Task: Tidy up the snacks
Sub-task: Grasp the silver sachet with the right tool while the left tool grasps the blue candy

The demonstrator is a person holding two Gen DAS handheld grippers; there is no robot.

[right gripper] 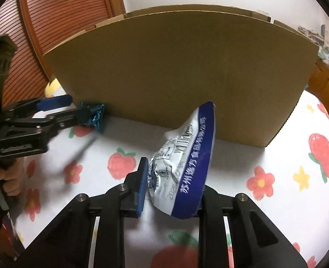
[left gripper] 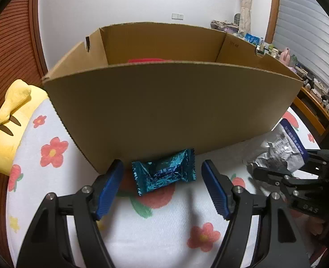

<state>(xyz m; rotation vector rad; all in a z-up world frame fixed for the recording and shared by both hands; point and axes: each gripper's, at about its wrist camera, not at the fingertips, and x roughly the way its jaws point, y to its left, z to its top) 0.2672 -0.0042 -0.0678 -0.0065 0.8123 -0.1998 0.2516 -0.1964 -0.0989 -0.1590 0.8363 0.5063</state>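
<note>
A teal foil candy (left gripper: 164, 170) lies on the flowered cloth against the front wall of an open cardboard box (left gripper: 173, 107). My left gripper (left gripper: 162, 176) is open, with its blue fingers on either side of the candy, apart from it. My right gripper (right gripper: 173, 178) is shut on a silver and blue snack packet (right gripper: 182, 169) and holds it up in front of the box (right gripper: 177, 71). The packet also shows in the left wrist view (left gripper: 285, 149). Something red (left gripper: 148, 60) lies inside the box, mostly hidden.
A yellow plush toy (left gripper: 10, 120) lies left of the box. The white cloth with red flowers (left gripper: 142, 234) covers the surface. A wooden shelf with small items (left gripper: 309, 82) runs along the right wall.
</note>
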